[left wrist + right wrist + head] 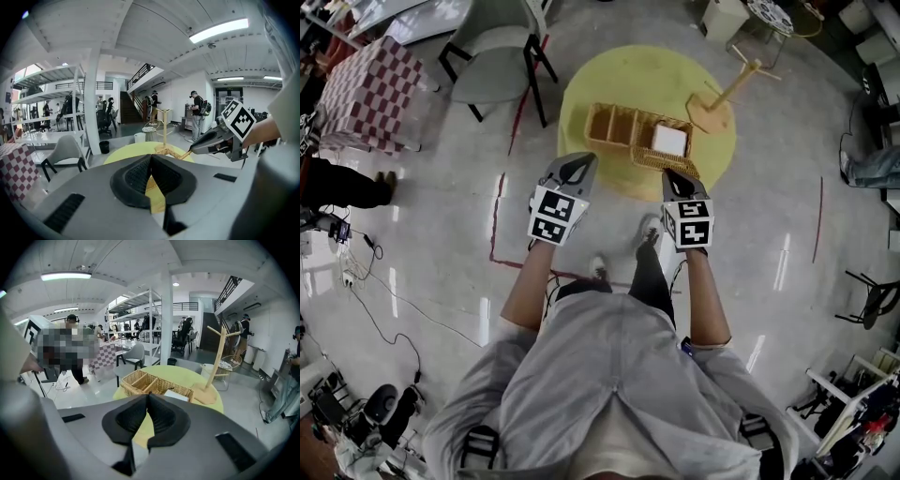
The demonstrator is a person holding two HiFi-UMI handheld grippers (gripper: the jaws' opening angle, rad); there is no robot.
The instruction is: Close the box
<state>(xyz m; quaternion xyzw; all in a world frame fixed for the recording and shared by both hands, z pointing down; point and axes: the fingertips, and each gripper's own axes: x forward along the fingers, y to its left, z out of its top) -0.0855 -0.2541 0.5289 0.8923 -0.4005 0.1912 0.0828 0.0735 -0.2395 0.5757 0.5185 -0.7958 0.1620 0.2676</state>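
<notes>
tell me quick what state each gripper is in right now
Left gripper: closed, nothing between the jaws.
Right gripper: closed, nothing between the jaws.

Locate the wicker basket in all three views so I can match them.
Head view: basket at upper centre, on the yellow table.
Left gripper view: only a sliver shows, at centre just above the jaws.
Right gripper view: at centre, just above the jaws.
Shared landmark: the wooden stand on the table beside the basket.
</notes>
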